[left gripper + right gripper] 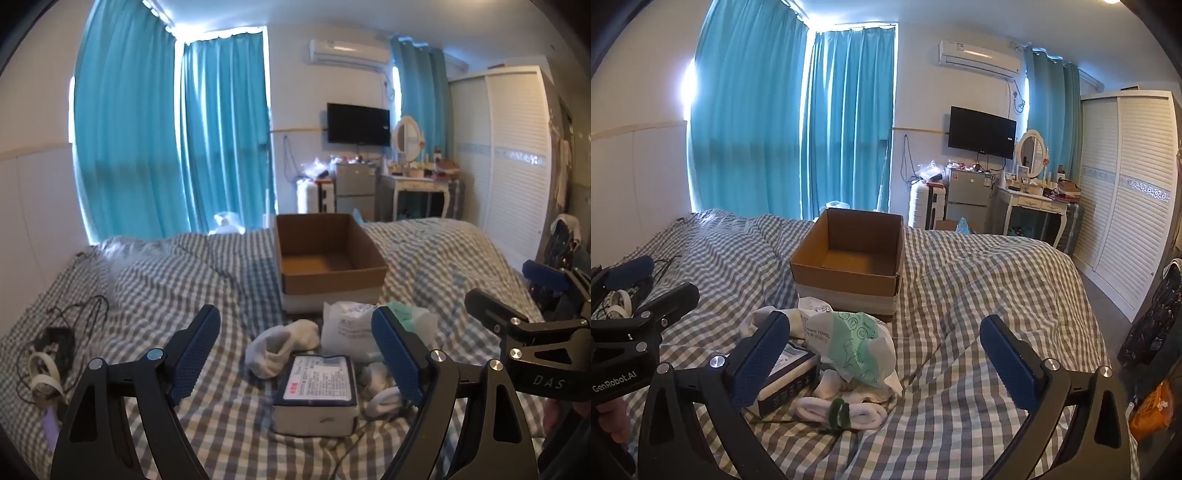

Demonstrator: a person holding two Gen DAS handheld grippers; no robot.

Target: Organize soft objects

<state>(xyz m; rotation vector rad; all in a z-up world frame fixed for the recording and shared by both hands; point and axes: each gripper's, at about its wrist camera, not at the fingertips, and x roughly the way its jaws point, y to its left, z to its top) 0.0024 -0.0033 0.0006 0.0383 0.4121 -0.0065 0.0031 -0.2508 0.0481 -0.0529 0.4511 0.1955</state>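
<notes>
A heap of soft things lies on the checked bed in front of an open cardboard box (pixel 328 258) (pixel 849 254). It holds white socks (pixel 280 345), a white-and-green towel packet (pixel 853 343) (pixel 351 328), a dark-edged flat pack with a white label (pixel 317 391) (pixel 786 373), and a rolled white band with a green strap (pixel 838 410). My left gripper (pixel 295 347) is open, hovering over the heap with nothing between its pads. My right gripper (pixel 886 362) is open as well, above the heap's right side and touching nothing.
Black cables and a white headset (pixel 48 354) lie at the bed's left edge. Behind the bed stand teal curtains (pixel 166 140), a small fridge (pixel 967 195), a dressing table (pixel 1034 206) and a white wardrobe (pixel 1126 192). An orange bag (pixel 1152 406) is low on the right.
</notes>
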